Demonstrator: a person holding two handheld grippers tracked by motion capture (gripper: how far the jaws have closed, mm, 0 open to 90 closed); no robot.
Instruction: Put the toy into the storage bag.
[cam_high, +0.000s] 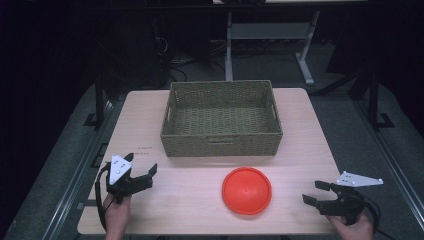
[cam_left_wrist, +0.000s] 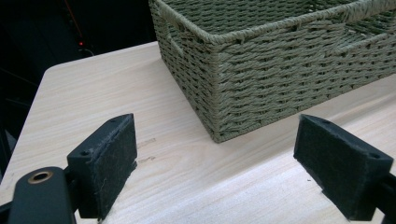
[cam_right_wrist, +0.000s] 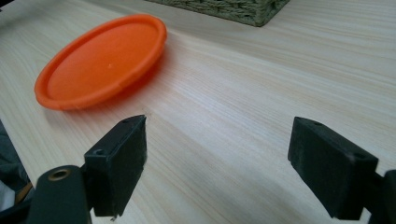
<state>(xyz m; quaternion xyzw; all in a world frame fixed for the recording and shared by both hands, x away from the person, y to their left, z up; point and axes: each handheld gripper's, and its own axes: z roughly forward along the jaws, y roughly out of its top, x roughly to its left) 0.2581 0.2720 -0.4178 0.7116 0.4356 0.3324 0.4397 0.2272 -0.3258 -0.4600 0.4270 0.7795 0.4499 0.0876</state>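
Observation:
An orange round plate (cam_high: 247, 190) lies flat on the wooden table (cam_high: 200, 200), in front of a woven green basket (cam_high: 222, 119) whose inside looks empty. My left gripper (cam_high: 142, 171) is at the table's front left, open, with bare table between its jaws; its own view faces the basket's near corner (cam_left_wrist: 219, 84). My right gripper (cam_high: 316, 193) is at the front right, open and holding nothing, pointing left toward the plate (cam_right_wrist: 102, 60), which lies some way ahead of its jaws.
The basket (cam_right_wrist: 229, 9) takes up the back middle of the table. The table (cam_right_wrist: 261, 93) ends close behind both hands at the front. Beyond the far edge are a white desk frame (cam_high: 270, 35) and dark floor.

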